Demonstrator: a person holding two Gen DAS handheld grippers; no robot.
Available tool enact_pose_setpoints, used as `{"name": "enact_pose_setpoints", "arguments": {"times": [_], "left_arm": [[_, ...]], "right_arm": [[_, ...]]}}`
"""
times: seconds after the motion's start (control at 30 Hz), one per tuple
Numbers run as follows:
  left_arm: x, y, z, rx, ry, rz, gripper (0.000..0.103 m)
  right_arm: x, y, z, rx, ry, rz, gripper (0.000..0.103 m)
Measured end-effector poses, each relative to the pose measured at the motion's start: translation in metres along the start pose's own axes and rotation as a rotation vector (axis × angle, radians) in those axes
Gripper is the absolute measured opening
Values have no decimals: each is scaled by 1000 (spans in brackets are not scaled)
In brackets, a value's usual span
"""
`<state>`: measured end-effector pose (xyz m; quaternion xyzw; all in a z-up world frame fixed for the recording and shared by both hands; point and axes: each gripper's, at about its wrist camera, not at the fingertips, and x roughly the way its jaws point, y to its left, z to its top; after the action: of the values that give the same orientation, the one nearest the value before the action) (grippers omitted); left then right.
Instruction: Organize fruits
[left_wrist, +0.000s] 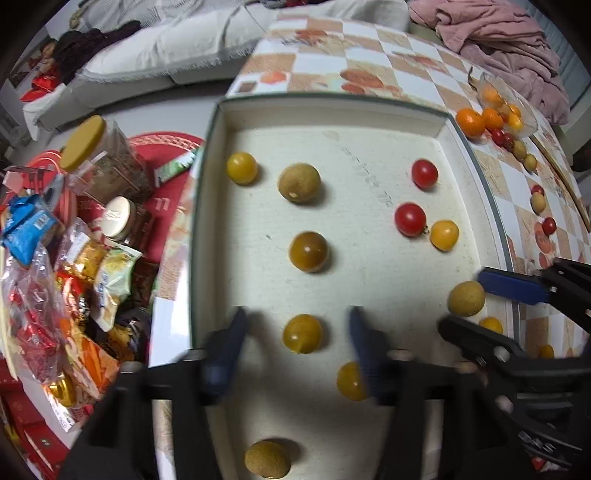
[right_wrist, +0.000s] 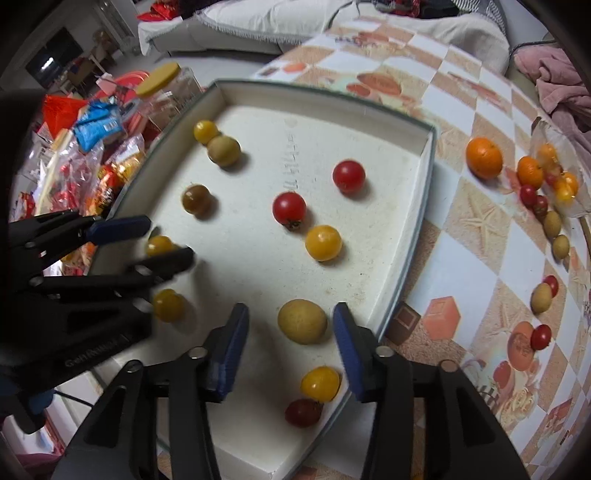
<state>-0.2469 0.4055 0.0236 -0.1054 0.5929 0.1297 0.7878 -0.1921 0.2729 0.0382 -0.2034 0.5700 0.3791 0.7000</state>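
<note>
We see a shallow white tray (right_wrist: 417, 229) on the checkered table (right_wrist: 480, 258), holding small round fruits spread apart. Near its far left corner a yellow tomato (right_wrist: 205, 131) touches a tan longan (right_wrist: 223, 150); a dark olive tomato (right_wrist: 195, 198) lies below them. Toward the far right edge sit two red tomatoes (right_wrist: 289, 207), with another yellow tomato (right_wrist: 323, 243) just beside the nearer one.

Our left tool (left_wrist: 297, 343) is released, its fingers spread on either side of an amber tomato (left_wrist: 302, 333) without touching it. Our right tool (right_wrist: 290, 341) is likewise released, its blue pads flanking a second longan (right_wrist: 302, 321) near the tray's right edge; we see gaps on both sides.

Outside the tray, toward the table's far right edge, a clear glass dish (right_wrist: 554, 173) holds small orange fruits, with two oranges (right_wrist: 484, 158) and more loose fruits on the table beside it.
</note>
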Motion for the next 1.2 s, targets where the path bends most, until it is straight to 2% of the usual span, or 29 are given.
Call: {"name": "enact_pose_setpoints", "arguments": {"times": [0.03,0.2,0.33,0.37,0.4,0.43,0.5,0.6,0.73,0.8,0.87,0.93,1.0,1.2], "left_arm": [[-1,0,0,2,-4,-2,64],[-5,-2,0,4,24,7,64],[-12,-2,-2,-8,45,-3,64],[-15,-2,-3,-8,44,-6,68],[-19,-1,-3,-10,45,-9,91],[-22,-1,-3,-14,40,-9,103],[-30,0,-3,-12,30,-4,103],[-36,2,-5,-8,59,0,103],[-51,7,-8,9,51,29,103],[-63,8,-10,38,29,67,103],[-71,9,-12,58,25,83,103],[-78,10,-15,83,39,85,103],[-85,8,-19,112,58,87,103],[-105,3,-29,178,88,59,103]], "right_arm": [[-4,-1,-1,2,-9,1,67],[-29,-6,-9,29,-22,1,82],[-37,-17,-13,121,38,19,85],[-37,-19,-14,145,50,20,87],[-38,-21,-14,169,63,21,90],[-39,-24,-16,196,76,25,90],[-40,-28,-17,240,101,34,91],[-40,-31,-14,293,138,25,91],[-44,-26,-7,303,155,23,92],[-46,-21,-3,280,159,11,93],[-49,-13,2,238,169,-42,93],[-51,-3,5,178,183,-110,93],[-57,4,6,132,183,-139,93],[-75,19,7,86,184,-135,93]]}}
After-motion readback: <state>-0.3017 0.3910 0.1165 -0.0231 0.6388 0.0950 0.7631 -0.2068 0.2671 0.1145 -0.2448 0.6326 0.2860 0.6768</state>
